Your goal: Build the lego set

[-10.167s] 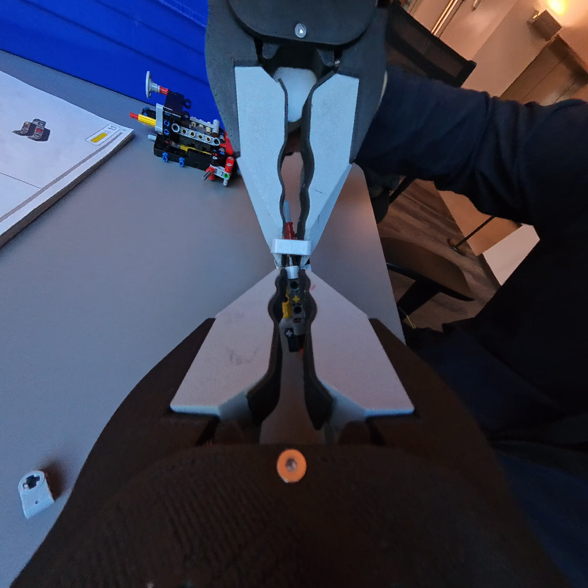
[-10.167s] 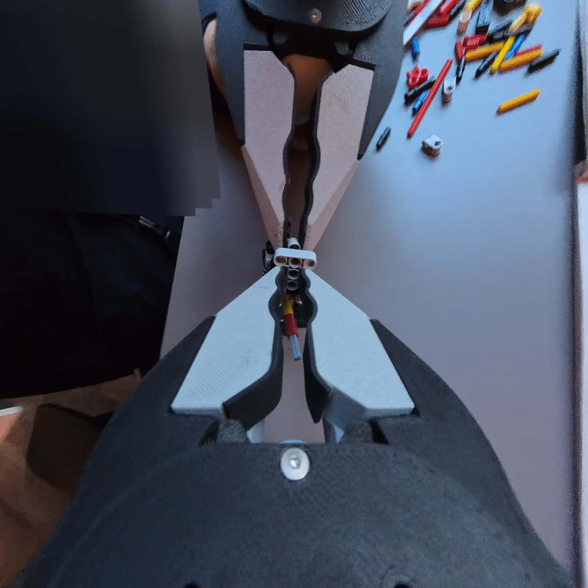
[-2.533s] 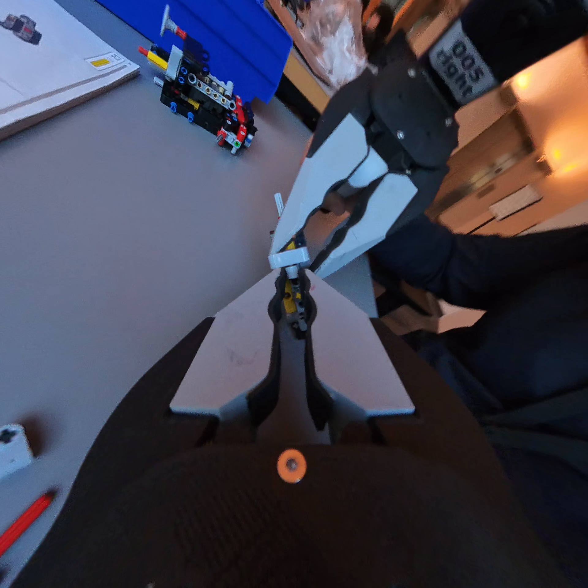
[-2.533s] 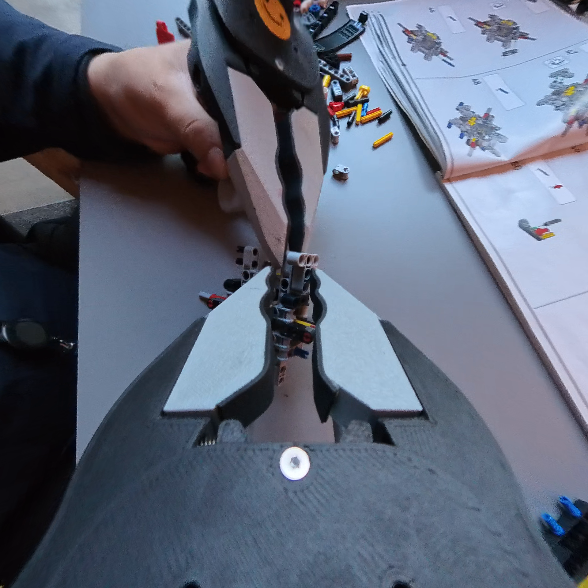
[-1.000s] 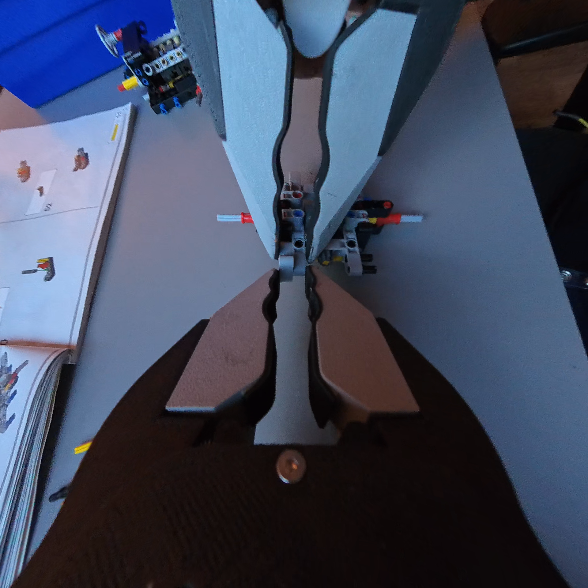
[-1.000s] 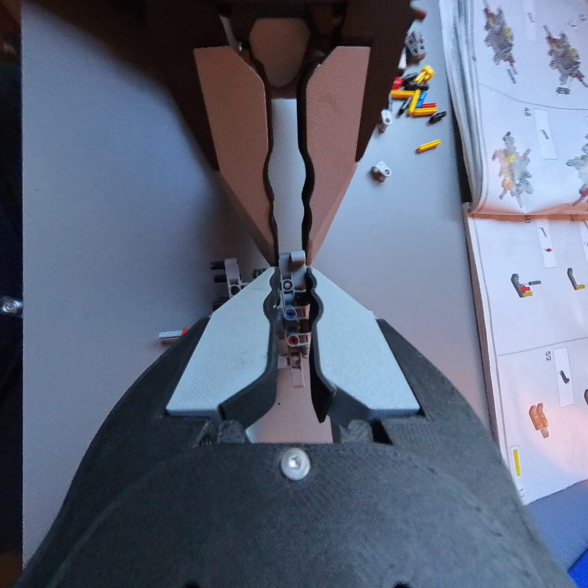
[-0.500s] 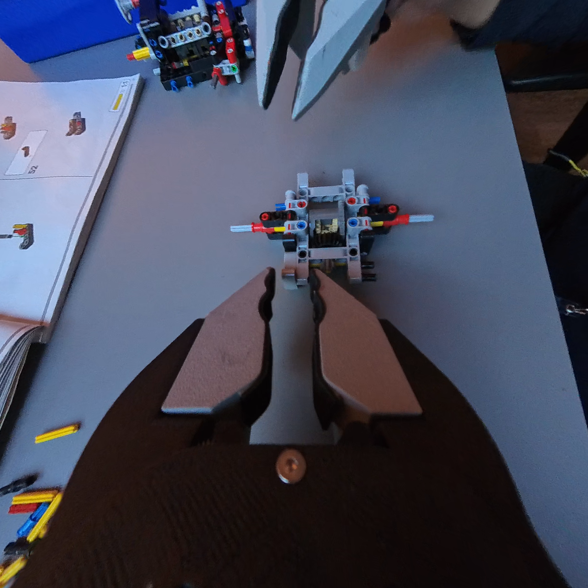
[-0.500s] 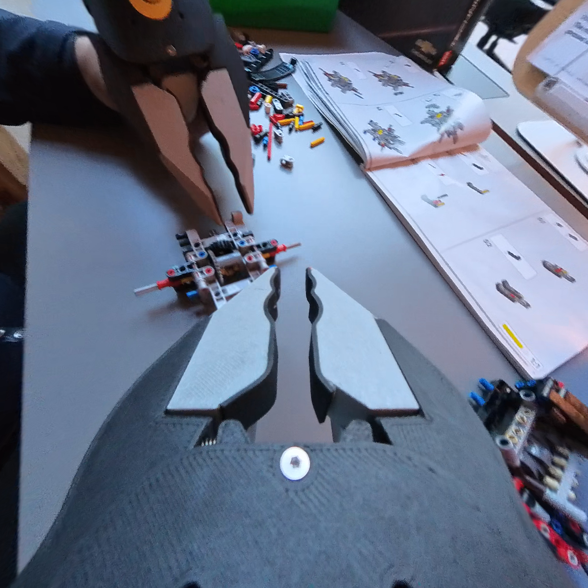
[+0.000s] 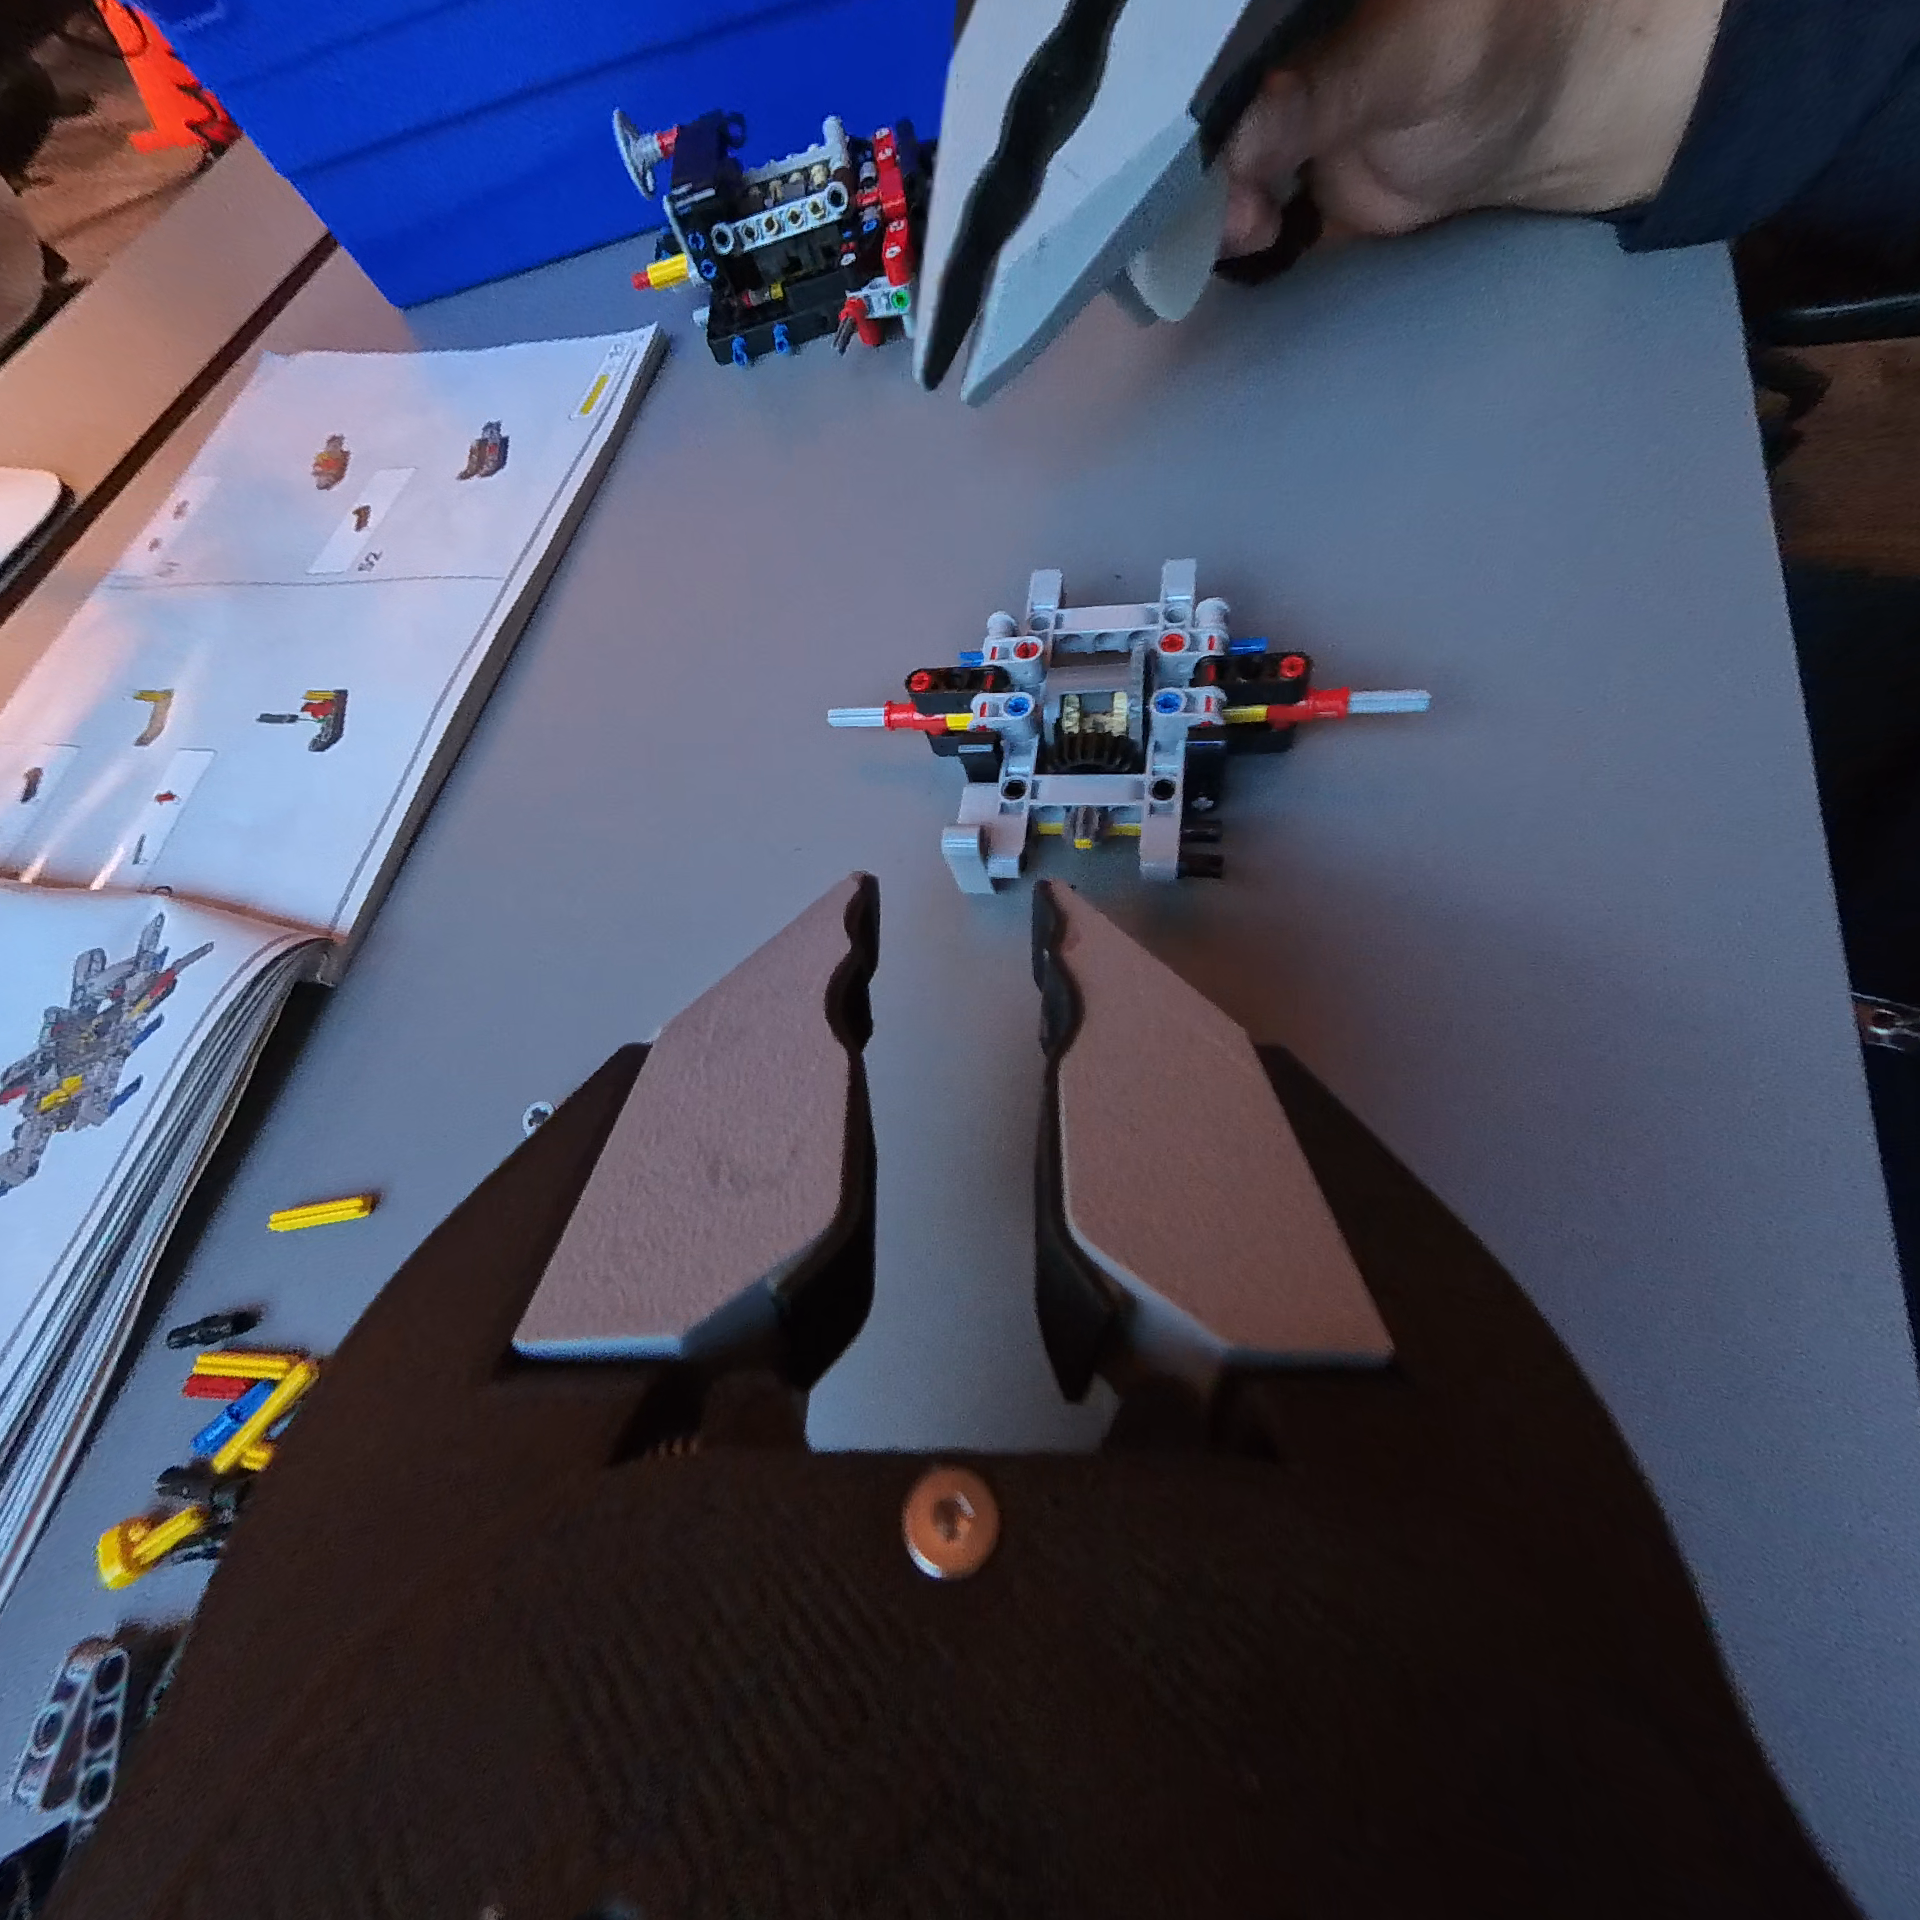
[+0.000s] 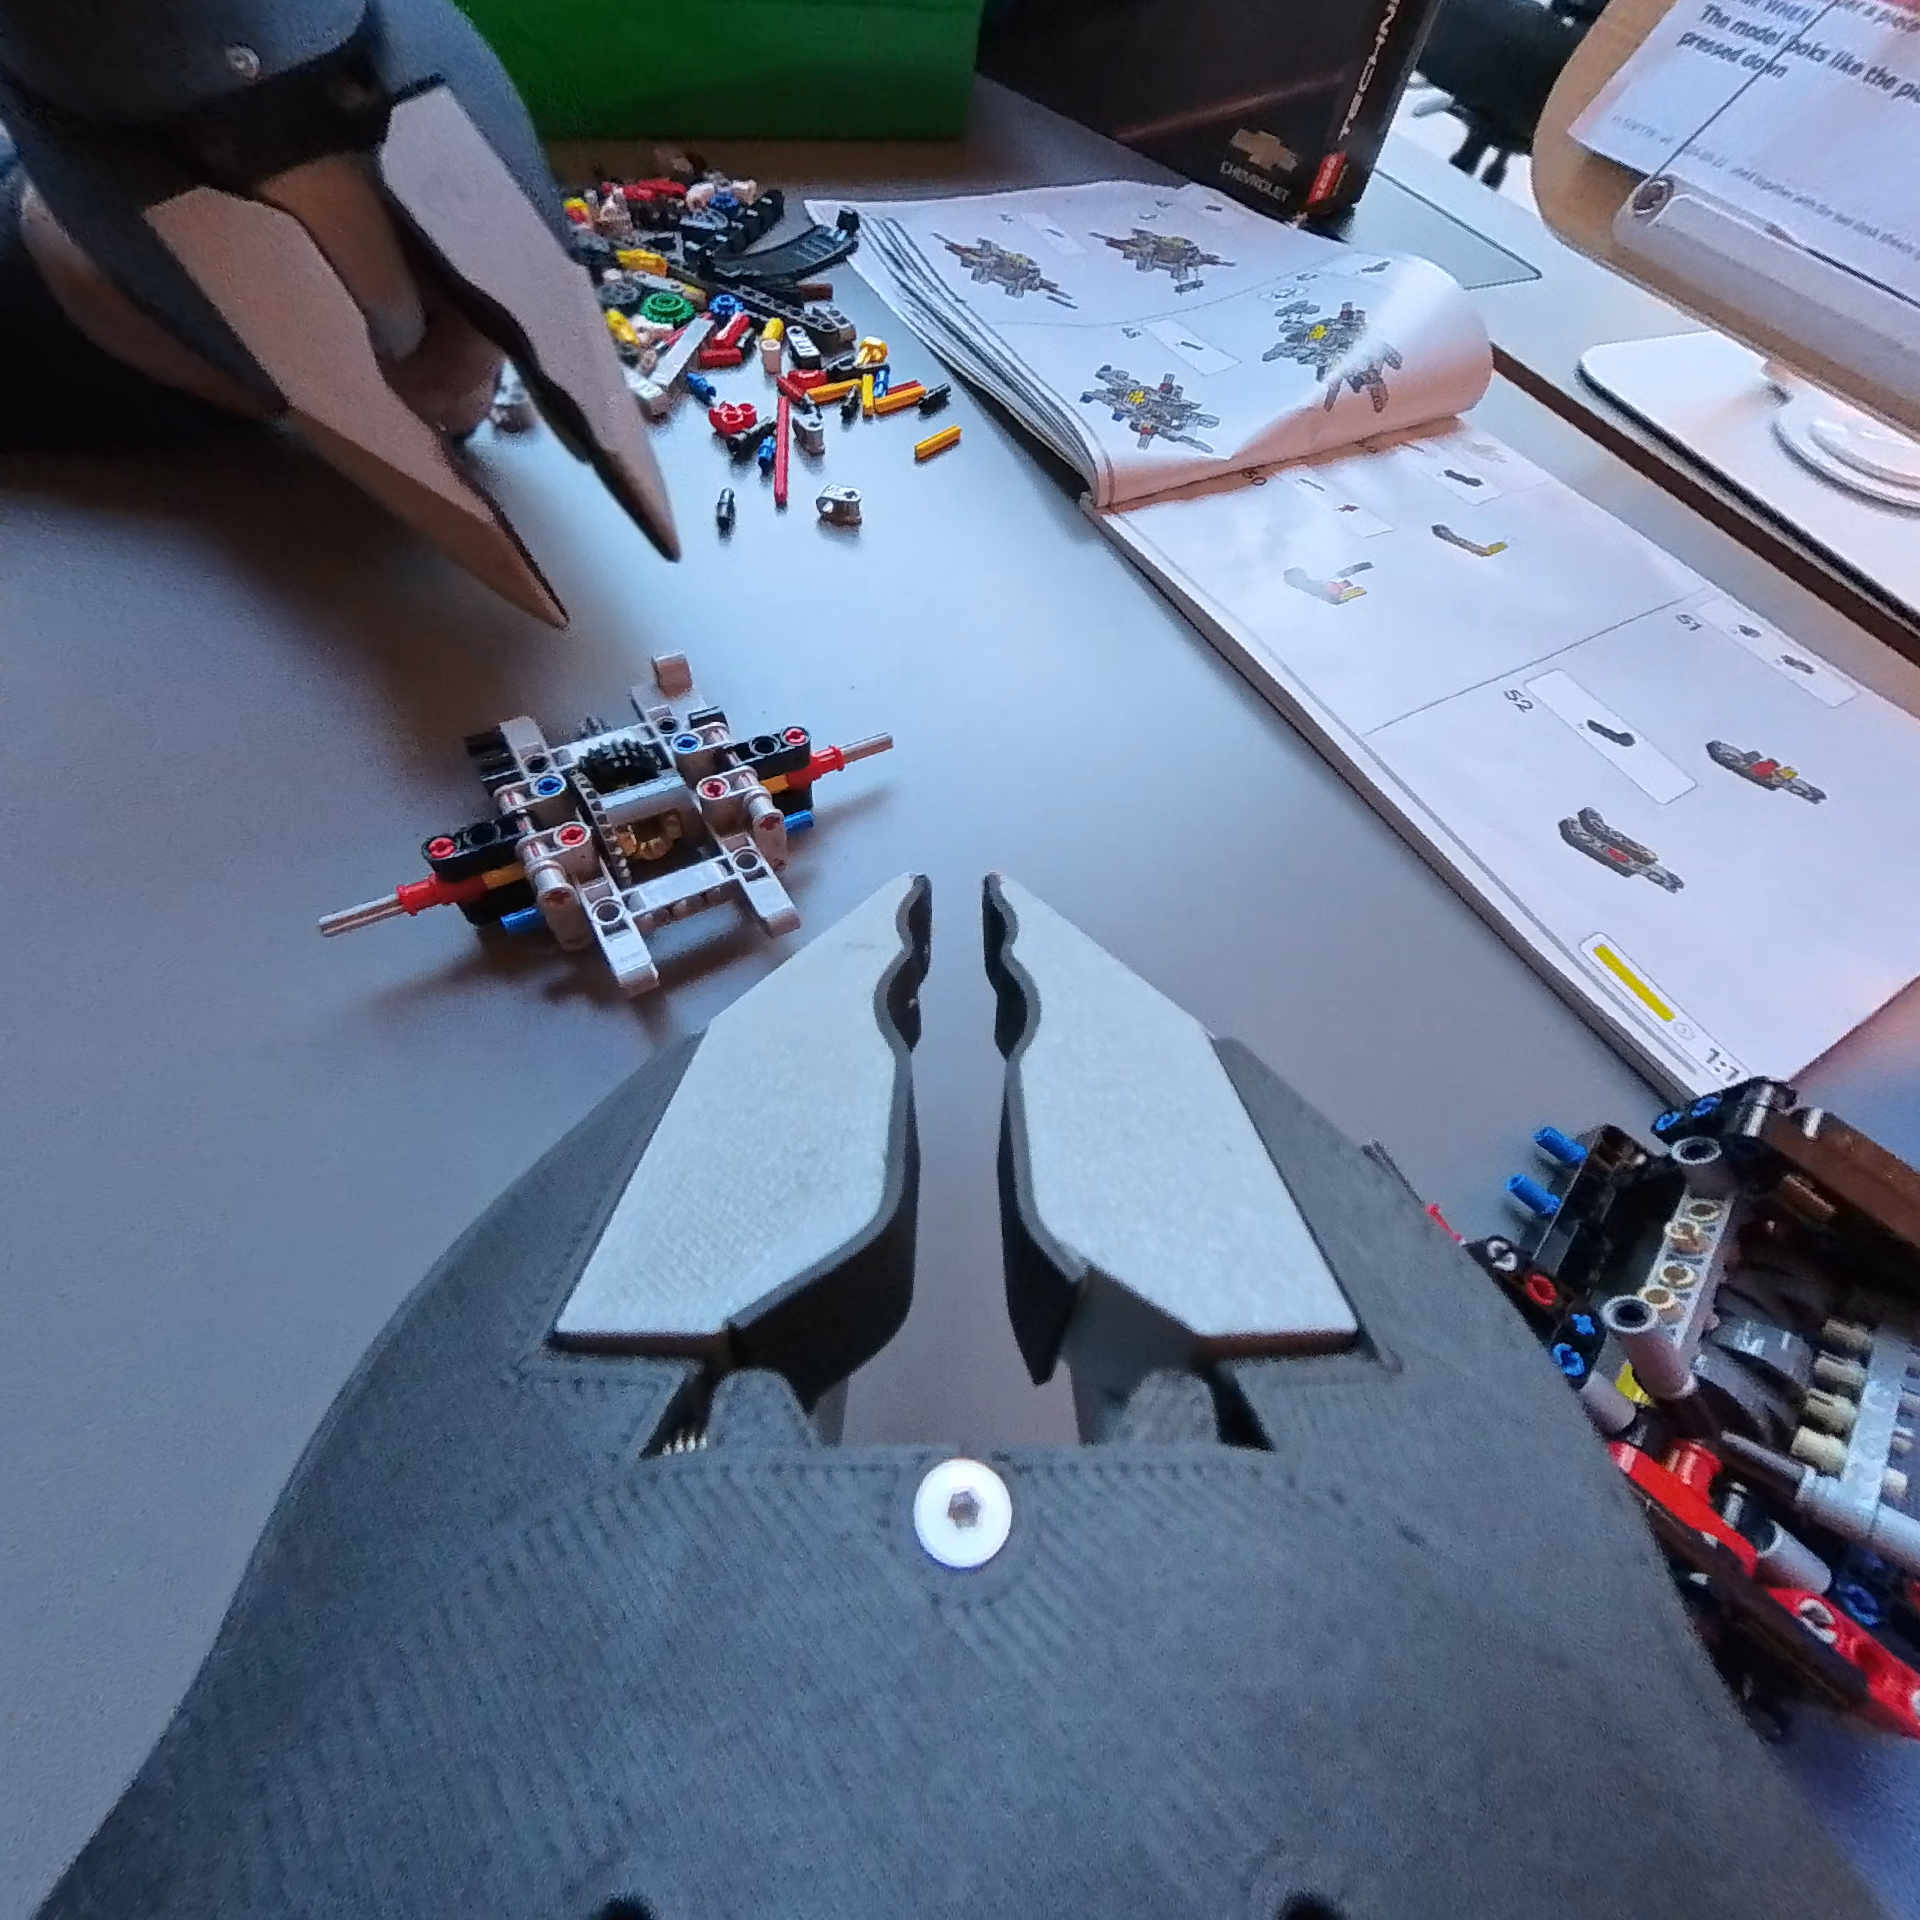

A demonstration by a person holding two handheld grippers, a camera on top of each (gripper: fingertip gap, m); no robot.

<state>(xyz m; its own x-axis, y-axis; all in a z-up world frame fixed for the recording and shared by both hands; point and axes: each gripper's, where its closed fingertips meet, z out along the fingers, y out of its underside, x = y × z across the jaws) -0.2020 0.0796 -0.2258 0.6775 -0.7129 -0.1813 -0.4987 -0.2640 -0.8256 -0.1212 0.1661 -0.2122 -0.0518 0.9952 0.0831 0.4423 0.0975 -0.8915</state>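
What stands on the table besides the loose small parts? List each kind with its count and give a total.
Built brick models: 2, a small grey one and a bigger black one
Open instruction booklets: 1
Grippers: 2, left and right, both open and empty
Total: 5

The grey bench [image 9: 1455,499] carries a small grey brick assembly [image 9: 1101,727] near its middle. Left of this assembly lies an open instruction booklet [image 9: 312,644]. Beyond the assembly, by a blue bin [image 9: 540,135], stands a larger black model [image 9: 790,239]. Loose coloured pins [image 9: 239,1403] lie near the booklet.
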